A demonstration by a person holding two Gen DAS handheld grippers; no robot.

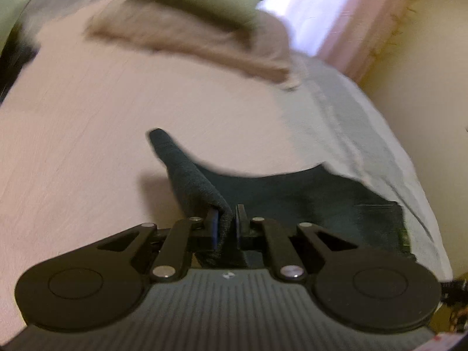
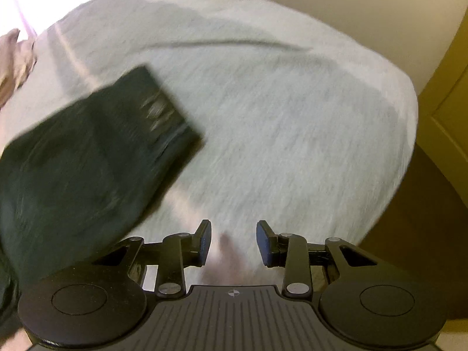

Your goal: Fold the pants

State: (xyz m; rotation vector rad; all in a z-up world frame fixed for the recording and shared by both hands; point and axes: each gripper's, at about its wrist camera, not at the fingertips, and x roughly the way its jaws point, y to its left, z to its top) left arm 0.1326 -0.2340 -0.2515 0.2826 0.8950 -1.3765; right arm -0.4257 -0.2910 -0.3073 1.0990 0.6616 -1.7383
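Observation:
The dark green pants lie on a bed, and a fold of their cloth rises up into my left gripper, which is shut on it. In the right wrist view the same pants lie at the left as a folded dark slab with a ribbed waistband end pointing right. My right gripper hovers to the right of the pants over the bed, open, with nothing between its fingers. Both views are motion-blurred.
A pinkish sheet covers the bed, with a pale grey blanket on its right part. A tan cloth and green pillow lie at the far end. The wall and a wooden door border the bed's right edge.

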